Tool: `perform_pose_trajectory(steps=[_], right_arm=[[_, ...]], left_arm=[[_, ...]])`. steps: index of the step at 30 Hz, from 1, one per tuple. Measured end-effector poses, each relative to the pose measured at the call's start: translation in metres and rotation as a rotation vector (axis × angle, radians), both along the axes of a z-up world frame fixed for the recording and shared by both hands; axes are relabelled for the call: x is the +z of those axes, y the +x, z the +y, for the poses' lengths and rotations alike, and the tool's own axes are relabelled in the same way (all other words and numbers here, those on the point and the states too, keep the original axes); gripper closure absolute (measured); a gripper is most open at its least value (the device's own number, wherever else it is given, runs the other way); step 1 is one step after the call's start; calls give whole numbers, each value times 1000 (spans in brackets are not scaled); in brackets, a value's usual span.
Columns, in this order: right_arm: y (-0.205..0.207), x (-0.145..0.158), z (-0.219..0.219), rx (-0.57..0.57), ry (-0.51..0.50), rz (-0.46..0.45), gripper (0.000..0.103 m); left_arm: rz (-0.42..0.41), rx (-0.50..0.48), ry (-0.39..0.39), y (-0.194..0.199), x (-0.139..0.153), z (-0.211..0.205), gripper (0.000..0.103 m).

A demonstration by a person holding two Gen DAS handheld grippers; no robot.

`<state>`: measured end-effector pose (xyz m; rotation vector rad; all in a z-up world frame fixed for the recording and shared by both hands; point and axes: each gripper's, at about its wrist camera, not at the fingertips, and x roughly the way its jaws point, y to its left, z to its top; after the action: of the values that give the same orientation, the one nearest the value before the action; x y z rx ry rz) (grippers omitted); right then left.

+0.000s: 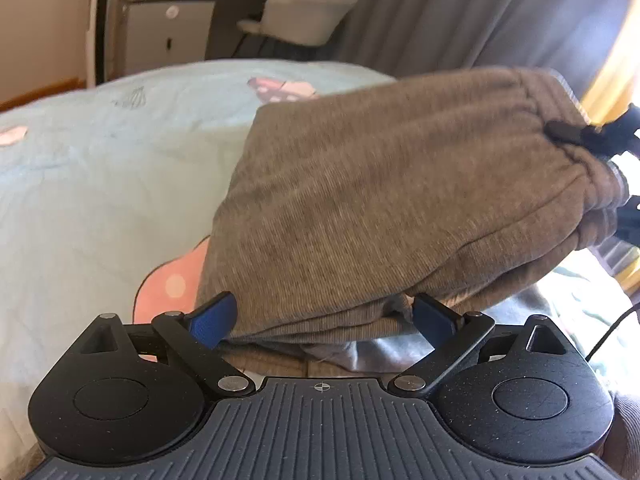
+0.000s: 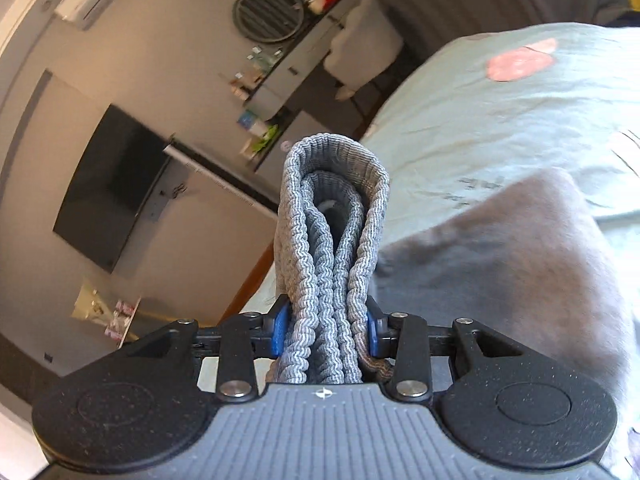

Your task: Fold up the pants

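Pants (image 1: 380, 200), grey ribbed knit, already doubled over several times, hang as a thick bundle raised above the bed (image 1: 100, 152) with its pale blue printed cover.

Right gripper (image 2: 327, 330): jaws part-way closed and clamped on the stacked elastic waistband (image 2: 334, 208), blue pads pressing it from both sides; at least three or four layers show edge-on. From the left wrist view this gripper (image 1: 576, 136) appears at 3 o'clock, pinching the gathered end.

Left gripper (image 1: 324, 318): jaws wide apart, the lower folded edge of the bundle lying between the pads; the pads (image 1: 214, 320) sit beside the cloth and do not squeeze it.

Step, as judged: a late fold or a transfer, with one end raised and the other trailing low. Next move calls for closing the left jaws on the lower edge so both ends are controlled, then laying the bundle flat without spilling layers.

Long axis runs from about 7 o'clock to 3 o'clock in the left view, waistband end pointing to 3.
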<state>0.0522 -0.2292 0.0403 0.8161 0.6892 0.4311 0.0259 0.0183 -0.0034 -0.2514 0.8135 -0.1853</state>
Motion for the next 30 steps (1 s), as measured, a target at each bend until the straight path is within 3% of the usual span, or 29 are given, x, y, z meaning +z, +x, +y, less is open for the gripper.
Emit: perform_pose_trajectory(steps=[7,11,14,20,21,23,26,30], right_arm=[[-7,-1,-19,-59,51,-10,67],[-11,-2,-31,-93,77,-11,67],[-12,-6,-38,-124,82,4,67],[-16,-32,-48,-152,-63,61,65],[-15,-39,-50,-163,-86,83,64],[-14,-55,-52,-194,-127,137,49],[-14,-79,-56,-222,-152,237,42],[-19,-85,-57,-195,-112,218,35]], left_arm=[[8,-91,-94,1,-3,3,4],[71,-100,-51,12,-11,-2,4],[91,-42,4,17,-15,-2,4],[146,23,-46,30,-23,14,4],[153,25,-48,32,-24,15,4],[154,23,-43,34,-24,13,4],[146,4,-53,27,-21,13,4],[107,4,-179,16,-13,27,4]])
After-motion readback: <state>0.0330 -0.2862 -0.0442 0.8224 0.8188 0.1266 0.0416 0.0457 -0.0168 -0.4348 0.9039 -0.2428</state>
